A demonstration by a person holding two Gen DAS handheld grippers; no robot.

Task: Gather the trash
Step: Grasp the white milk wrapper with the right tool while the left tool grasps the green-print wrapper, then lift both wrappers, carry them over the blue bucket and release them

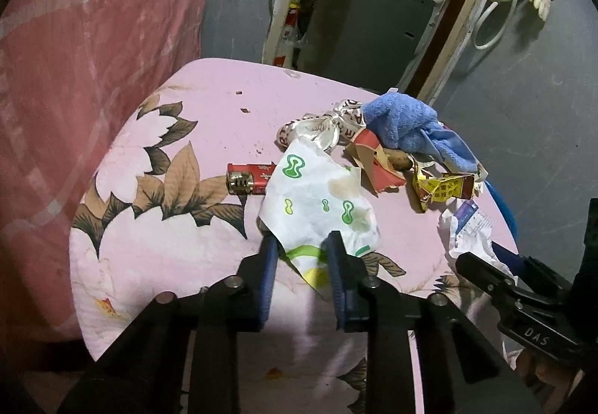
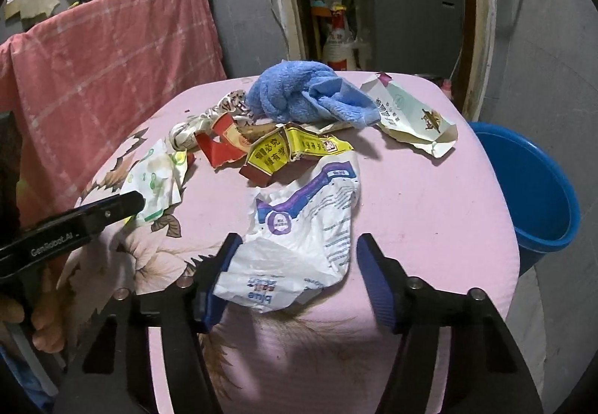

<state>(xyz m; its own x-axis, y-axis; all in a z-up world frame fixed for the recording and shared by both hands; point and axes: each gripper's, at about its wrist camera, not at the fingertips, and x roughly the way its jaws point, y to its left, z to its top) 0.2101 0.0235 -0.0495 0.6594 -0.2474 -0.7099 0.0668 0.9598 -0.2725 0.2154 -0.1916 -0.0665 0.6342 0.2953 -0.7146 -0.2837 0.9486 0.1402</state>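
Pink floral cloth covers the rounded table [image 2: 429, 189] where the litter lies, with grey walls and a cluttered doorway behind it.

Nearest the left gripper [image 1: 302, 249] lies a crumpled white paper wrapper printed with green peanut shapes [image 1: 321, 201]. Its lower corner sits between the two blue pads, which stand narrowly apart; the right-hand pad overlaps the paper's edge, but whether the pads actually pinch the paper cannot be told. The right wrist view shows the same wrapper [image 2: 157, 182] under the black tip of that gripper.

The right gripper [image 2: 295, 253] straddles a crumpled white plastic bag with purple print [image 2: 302, 227]. Its jaws stand roughly half open; the left-hand pad touches the bag's edge, while the right-hand pad stands clear of it.

Taking the white plastic bag as the landmark: just beyond it lies a torn yellow and red cardboard pack [image 2: 295, 148], and beyond that a bunched blue terry towel [image 2: 299, 96]. To the towel's right lies a torn white paper packet with pale green print [image 2: 415, 118]. A small red and gold box [image 1: 248, 178] lies on the cloth left of the peanut-print wrapper. To the right of the bag, past the table's edge, stands a blue plastic bucket [image 2: 538, 189]. A pink checked cloth [image 2: 112, 58] hangs well to the left.
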